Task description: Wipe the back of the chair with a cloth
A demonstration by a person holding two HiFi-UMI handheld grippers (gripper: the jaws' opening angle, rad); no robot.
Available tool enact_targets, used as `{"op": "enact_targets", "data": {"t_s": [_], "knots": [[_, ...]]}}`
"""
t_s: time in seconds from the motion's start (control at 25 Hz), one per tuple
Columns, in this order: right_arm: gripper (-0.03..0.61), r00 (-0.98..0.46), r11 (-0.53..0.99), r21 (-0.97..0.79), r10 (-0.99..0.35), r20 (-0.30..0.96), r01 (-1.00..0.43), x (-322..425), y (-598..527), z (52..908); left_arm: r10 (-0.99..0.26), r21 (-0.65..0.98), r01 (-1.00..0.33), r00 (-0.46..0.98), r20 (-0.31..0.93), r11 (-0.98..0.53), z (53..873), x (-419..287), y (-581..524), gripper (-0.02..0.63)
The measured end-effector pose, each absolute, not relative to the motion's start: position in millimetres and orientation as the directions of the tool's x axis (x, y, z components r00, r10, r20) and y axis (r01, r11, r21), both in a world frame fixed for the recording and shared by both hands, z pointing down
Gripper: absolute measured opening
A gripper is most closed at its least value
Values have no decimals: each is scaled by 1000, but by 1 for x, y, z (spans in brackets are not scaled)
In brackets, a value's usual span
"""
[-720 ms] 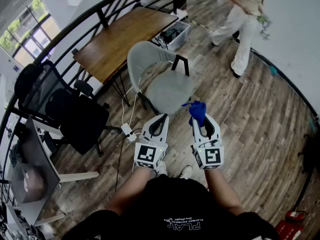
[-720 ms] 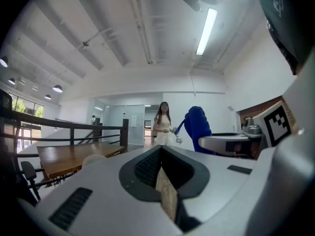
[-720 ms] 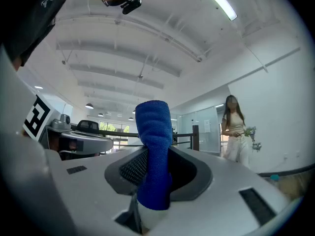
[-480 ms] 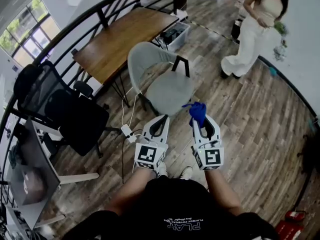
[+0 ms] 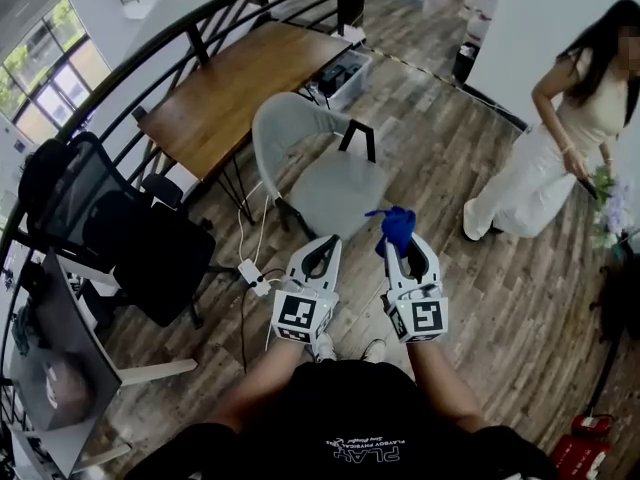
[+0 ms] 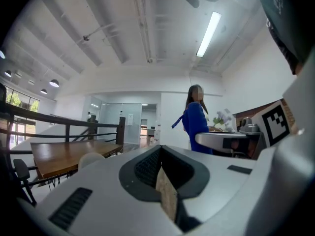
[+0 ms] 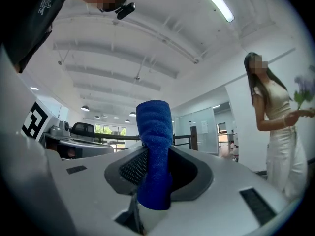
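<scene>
Both grippers held near the grey chair [image 5: 322,173], clear of it.
Right gripper [image 5: 405,250] clamped on a blue cloth [image 5: 397,224] standing up from its jaws; left gripper [image 5: 322,247] closed, empty. Chair back faces the table [image 5: 235,88].

Open floor [image 5: 470,298] before the grey chair [image 5: 340,183]; wooden table [image 5: 240,78] just behind.

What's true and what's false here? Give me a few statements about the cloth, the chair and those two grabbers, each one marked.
The right gripper is shut on a blue cloth. True.
The left gripper holds a sponge. False: its jaws are together on nothing.
The cloth is pressed on the back of the grey chair. False: it is held apart from the back, nearer the seat's front.
A wooden table stands beyond the chair. True.
</scene>
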State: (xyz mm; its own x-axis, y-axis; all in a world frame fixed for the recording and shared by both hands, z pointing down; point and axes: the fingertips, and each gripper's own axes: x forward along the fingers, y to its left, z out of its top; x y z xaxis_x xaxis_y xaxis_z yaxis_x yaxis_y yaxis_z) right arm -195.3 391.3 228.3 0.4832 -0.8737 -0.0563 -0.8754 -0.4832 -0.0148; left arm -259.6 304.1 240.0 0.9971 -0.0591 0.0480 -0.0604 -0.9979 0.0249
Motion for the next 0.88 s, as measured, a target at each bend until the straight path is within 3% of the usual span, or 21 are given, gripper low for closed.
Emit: {"op": "enact_targets", "data": {"t_s": [0.44, 0.88], "knots": [[110, 495, -495, 14, -868, -32, -869, -193, 368, 235, -36, 41, -38, 998, 53, -998, 246, -247, 280, 6], [110, 482, -480, -39, -876, -37, -876, -96, 358, 247, -25, 0, -25, 997, 78, -1000, 252, -149, 275, 6]]}}
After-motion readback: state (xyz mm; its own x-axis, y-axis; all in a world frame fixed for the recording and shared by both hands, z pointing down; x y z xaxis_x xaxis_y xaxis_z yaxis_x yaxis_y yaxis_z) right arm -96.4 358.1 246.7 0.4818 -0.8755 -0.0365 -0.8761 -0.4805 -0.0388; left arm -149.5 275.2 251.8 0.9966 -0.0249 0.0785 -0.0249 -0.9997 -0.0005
